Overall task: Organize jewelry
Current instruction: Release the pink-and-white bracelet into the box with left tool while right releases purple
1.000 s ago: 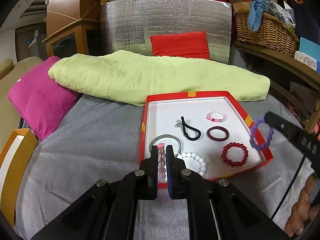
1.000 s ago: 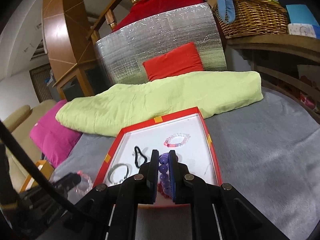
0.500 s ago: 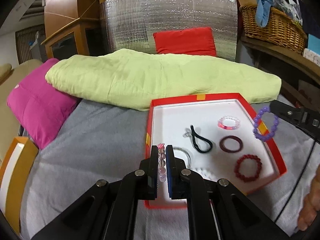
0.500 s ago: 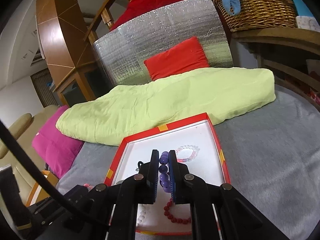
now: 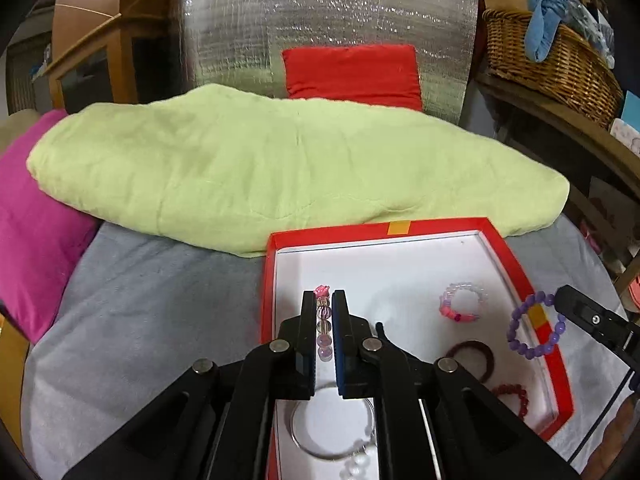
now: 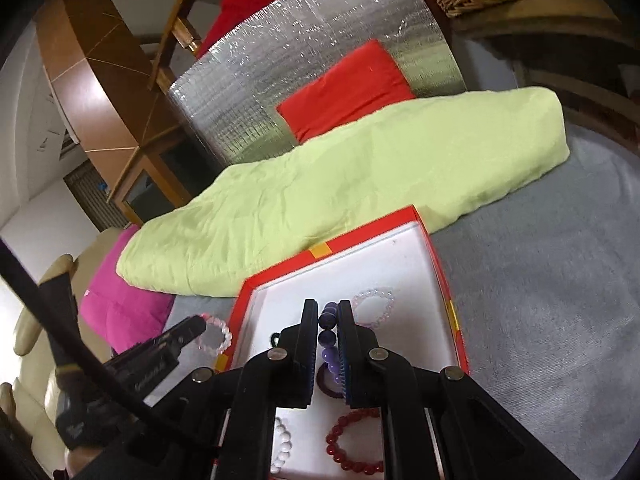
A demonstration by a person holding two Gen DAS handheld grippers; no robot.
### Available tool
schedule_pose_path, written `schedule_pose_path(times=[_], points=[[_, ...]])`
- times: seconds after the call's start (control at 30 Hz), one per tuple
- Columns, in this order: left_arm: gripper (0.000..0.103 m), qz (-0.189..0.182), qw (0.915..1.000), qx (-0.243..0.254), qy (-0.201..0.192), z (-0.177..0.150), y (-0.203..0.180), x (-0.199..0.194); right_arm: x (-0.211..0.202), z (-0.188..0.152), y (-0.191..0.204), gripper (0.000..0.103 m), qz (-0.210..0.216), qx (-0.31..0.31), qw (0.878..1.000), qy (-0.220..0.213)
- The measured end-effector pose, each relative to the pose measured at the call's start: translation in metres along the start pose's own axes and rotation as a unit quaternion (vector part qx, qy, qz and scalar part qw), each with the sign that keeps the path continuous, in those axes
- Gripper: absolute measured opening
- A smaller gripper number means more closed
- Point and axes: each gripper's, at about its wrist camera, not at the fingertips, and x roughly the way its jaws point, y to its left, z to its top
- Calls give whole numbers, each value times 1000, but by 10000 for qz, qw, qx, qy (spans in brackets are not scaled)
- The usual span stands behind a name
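Red-rimmed tray (image 5: 520,280), far white floor bare of jewelry

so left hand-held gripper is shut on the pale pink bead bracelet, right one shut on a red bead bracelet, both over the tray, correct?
Not quite: the right hand-held gripper is shut on the purple bead bracelet, as the right wrist view shows. The red bead bracelet lies in the tray. The rest stands.

glossy bead bracelets (image 5: 535,328); matt red card tray (image 5: 516,268); crinkled silver foil panel (image 5: 320,20); woven wicker basket (image 5: 548,60)
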Motion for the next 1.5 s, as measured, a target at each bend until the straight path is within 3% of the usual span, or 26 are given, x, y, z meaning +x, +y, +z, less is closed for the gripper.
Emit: schedule_pose_path(times=[0.27,0.67,1.0,1.03,1.07,1.13,1.3,1.43,1.5], points=[[8,79,9990,67,426,-8,-1,32,23,-1,-17,10,-158,102,9995,234],[8,131,9976,239,632,-14,-9,49,39,-7,-23,10,11,228,9983,543],[8,223,9951,338,906,-21,-17,60,36,-6,-33,15,-265,340,9969,659],[10,221,9949,338,921,-20,-17,60,34,-4,-33,23,-241,353,9971,635],[18,267,9945,319,959,-19,-17,59,29,-2,-33,35,-266,357,9973,588],[30,345,9944,325,944,-18,-16,57,23,1,-35,48,-240,393,9976,516],[41,513,9947,418,790,-10,-20,45,9,7,-41,48,-158,579,9976,350],[57,879,9926,659,512,-8,-29,26,-7,13,-39,48,-158,547,9982,184],[60,1034,9915,668,424,-9,-33,17,-13,14,-36,48,-179,490,9986,110]])
